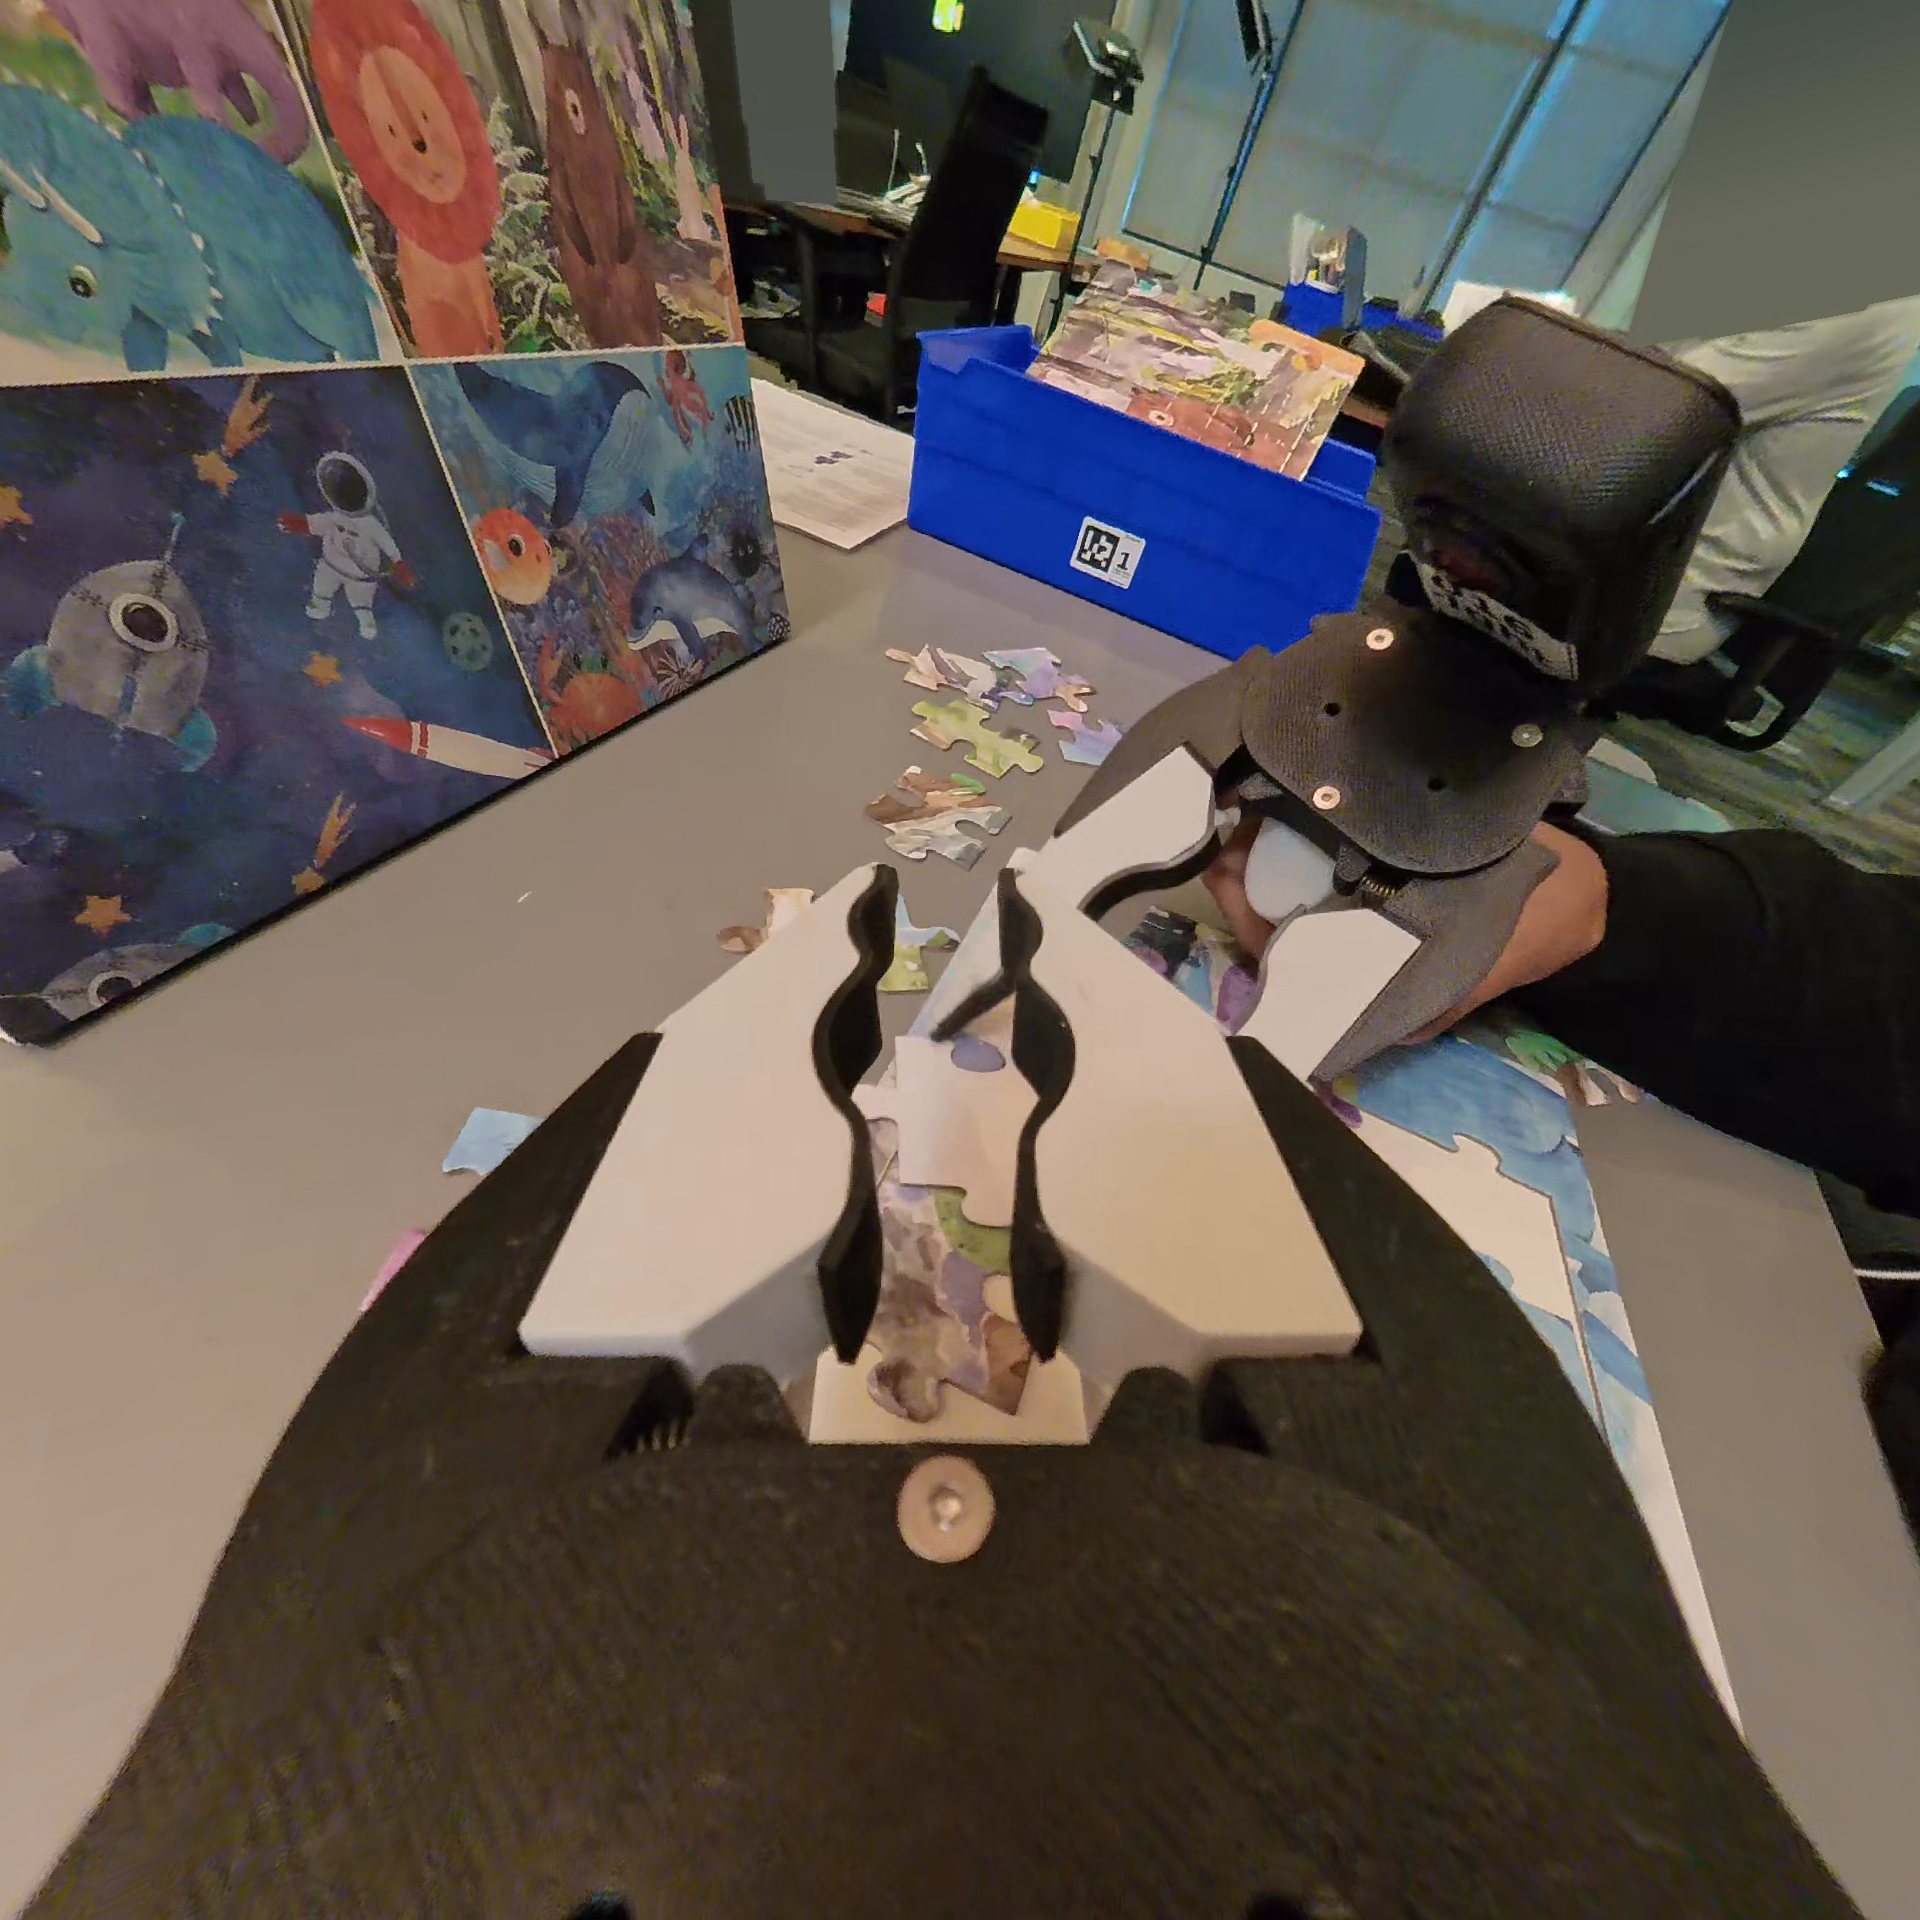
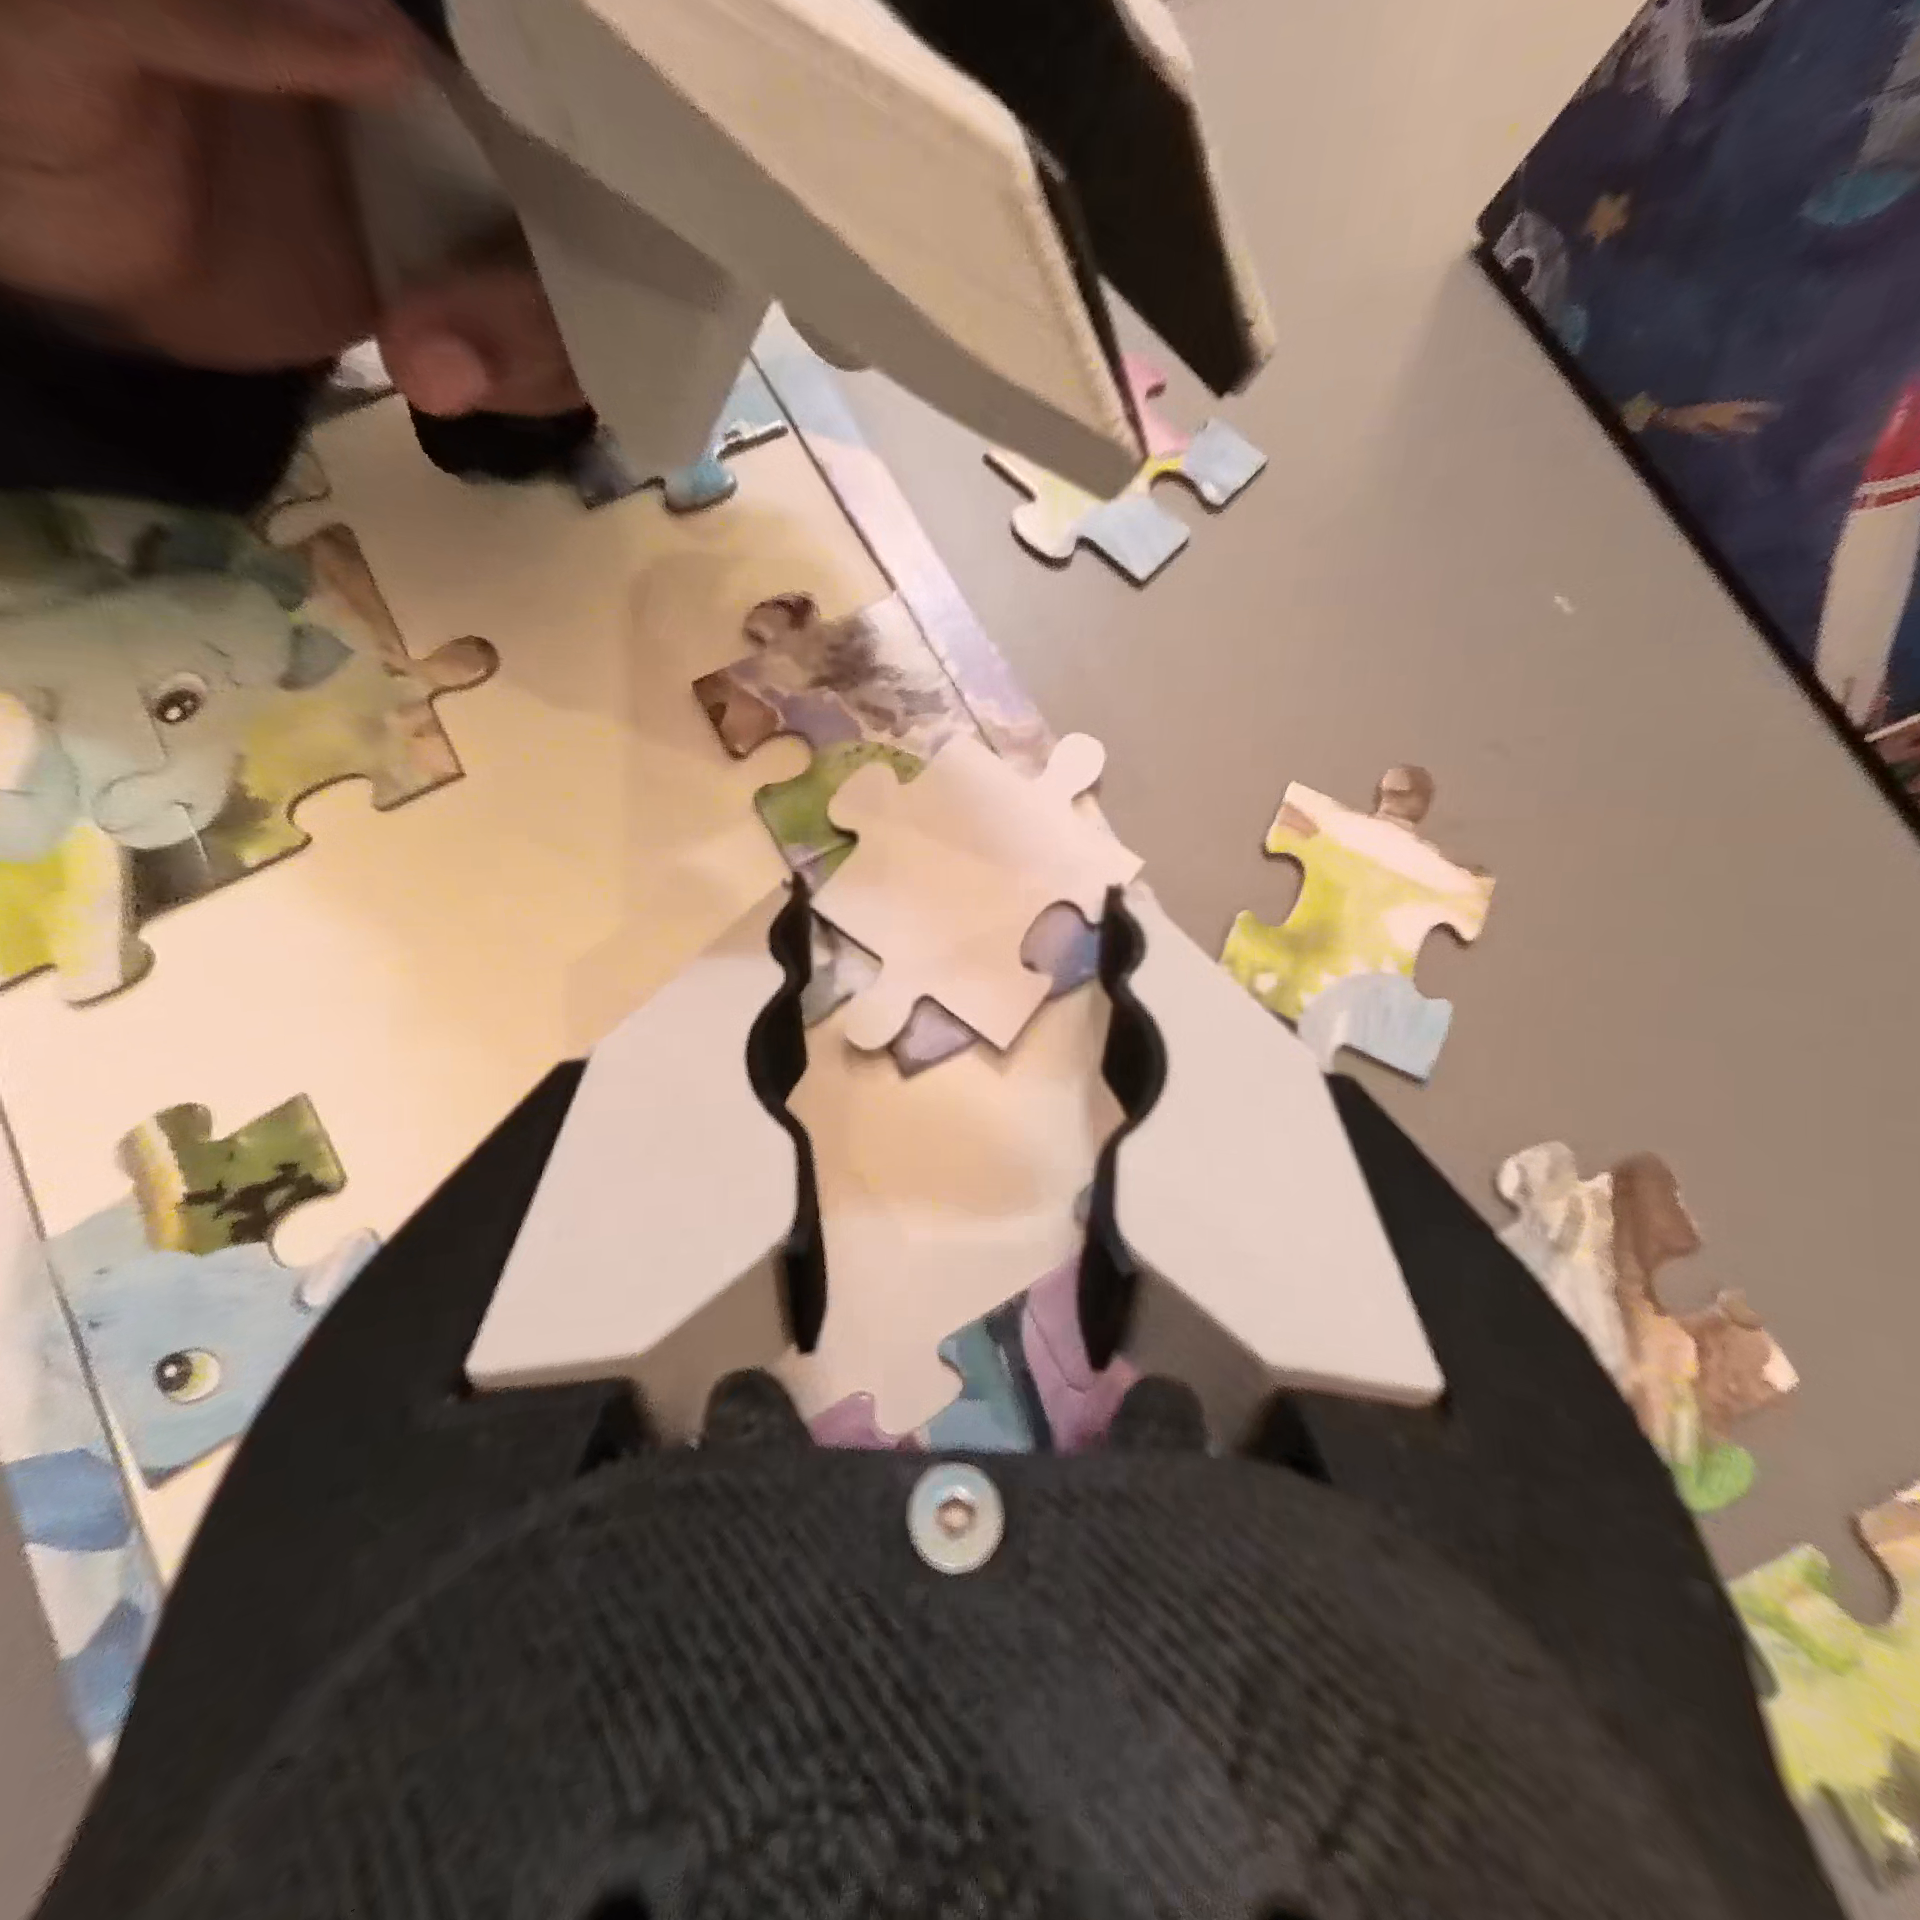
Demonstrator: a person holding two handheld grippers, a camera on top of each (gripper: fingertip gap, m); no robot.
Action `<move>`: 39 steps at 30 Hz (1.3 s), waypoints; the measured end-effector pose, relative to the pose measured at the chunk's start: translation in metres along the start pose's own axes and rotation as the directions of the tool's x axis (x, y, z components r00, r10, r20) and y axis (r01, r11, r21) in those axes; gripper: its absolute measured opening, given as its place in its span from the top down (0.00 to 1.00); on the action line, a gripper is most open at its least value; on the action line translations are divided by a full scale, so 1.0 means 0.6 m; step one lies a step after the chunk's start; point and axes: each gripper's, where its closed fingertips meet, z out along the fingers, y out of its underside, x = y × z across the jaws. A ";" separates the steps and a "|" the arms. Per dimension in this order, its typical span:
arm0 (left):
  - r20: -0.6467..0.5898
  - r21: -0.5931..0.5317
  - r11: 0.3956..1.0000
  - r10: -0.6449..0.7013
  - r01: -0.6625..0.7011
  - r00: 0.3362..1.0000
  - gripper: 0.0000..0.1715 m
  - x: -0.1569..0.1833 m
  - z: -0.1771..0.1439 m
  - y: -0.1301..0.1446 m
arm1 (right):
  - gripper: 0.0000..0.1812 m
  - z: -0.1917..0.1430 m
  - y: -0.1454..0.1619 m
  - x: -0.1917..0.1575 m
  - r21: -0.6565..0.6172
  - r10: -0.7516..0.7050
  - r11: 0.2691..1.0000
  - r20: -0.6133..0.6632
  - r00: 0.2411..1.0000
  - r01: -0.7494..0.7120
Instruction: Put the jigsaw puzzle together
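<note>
box [image 1: 312, 582] left of table [image 1: 644, 935] | bin [image 1: 1132, 520] behind loose pieces [image 1: 961, 748] | board [image 2: 436, 935] right

The left gripper [image 1: 940, 914] hovered, jaws parted, over a face-down puzzle piece [image 1: 956, 1127] on the table [image 1: 644, 935]. The right gripper [image 1: 1049, 935] reached in beside it. Loose pieces [image 1: 971, 738] lay toward the far edge, before a blue bin [image 1: 1132, 520].

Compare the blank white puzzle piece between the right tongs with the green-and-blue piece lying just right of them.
The white piece lies blank side up; the green-and-blue piece shows its print. The white piece overlaps placed pieces between the open right tongs; the green-and-blue piece lies alone on the grey table. Both are loose, not yet fitted.
</note>
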 end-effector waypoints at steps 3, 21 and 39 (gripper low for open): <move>0.013 -0.009 1.000 0.015 -0.015 1.000 0.90 -0.004 0.000 0.002 | 0.71 -0.001 0.000 -0.001 -0.002 0.019 1.000 0.015 1.000 -0.019; 0.025 0.009 1.000 -0.021 0.021 0.999 0.88 -0.022 -0.007 0.000 | 0.63 0.010 -0.030 0.053 0.070 0.112 0.991 0.045 0.993 -0.115; 0.014 0.011 1.000 -0.025 0.025 1.000 0.88 -0.018 -0.005 0.000 | 0.70 0.033 -0.027 0.037 -0.002 -0.003 1.000 0.123 0.992 0.003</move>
